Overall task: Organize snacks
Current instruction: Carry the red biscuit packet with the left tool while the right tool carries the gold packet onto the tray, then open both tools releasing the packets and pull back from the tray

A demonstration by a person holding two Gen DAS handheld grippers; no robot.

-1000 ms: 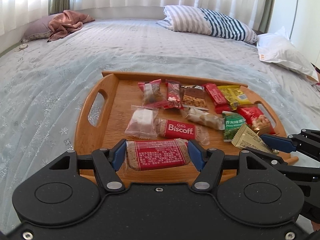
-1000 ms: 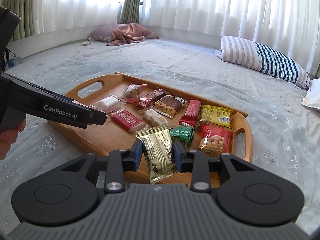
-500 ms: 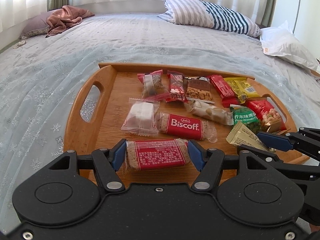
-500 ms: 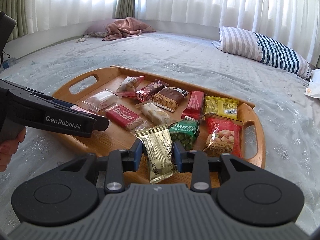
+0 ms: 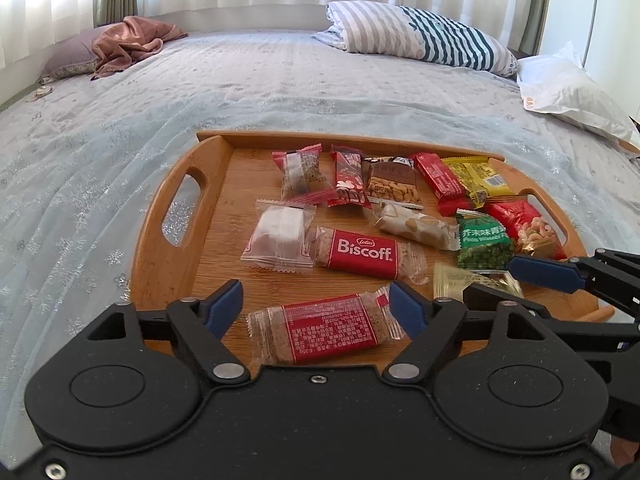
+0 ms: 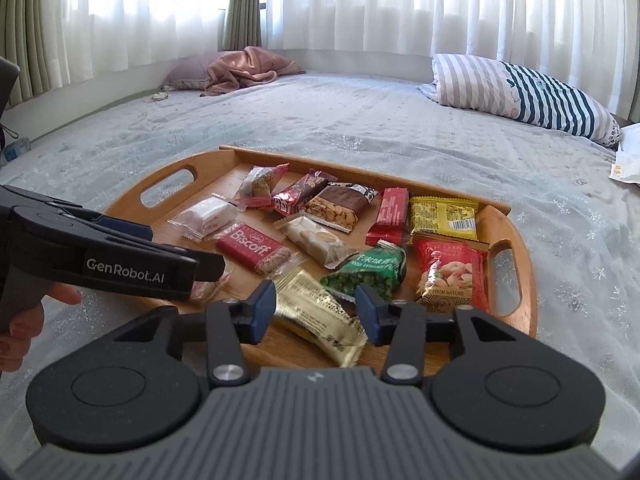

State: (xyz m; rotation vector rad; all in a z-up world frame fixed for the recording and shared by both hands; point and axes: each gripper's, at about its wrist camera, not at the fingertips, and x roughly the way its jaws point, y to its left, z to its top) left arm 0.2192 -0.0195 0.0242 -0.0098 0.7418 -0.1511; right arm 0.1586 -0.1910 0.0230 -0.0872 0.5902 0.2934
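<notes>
A wooden tray [image 5: 172, 256] [image 6: 516, 280] on the bed holds several snack packets. My left gripper [image 5: 316, 308] is open; a red-labelled biscuit packet [image 5: 324, 332] lies on the tray between its fingers, untouched by them. My right gripper [image 6: 316, 310] is open; a gold packet [image 6: 320, 316] lies on the tray between its fingers. That gold packet [image 5: 460, 280] also shows in the left wrist view beside the right gripper's blue fingertip [image 5: 544, 272]. A red Biscoff packet [image 5: 360, 254] [image 6: 256, 248] lies just beyond.
Other packets fill the tray: a green pea bag [image 6: 368, 274], a red nut bag [image 6: 452, 276], a yellow bar [image 6: 444, 216], a white sweet [image 5: 280, 236]. A striped pillow [image 5: 420, 40], a white pillow [image 5: 572, 92] and a pink blanket [image 6: 240, 68] lie on the bedspread.
Both grippers have opened. The red biscuit packet and the gold packet have dropped onto the tray. Both grippers have moved closer over the tray.
</notes>
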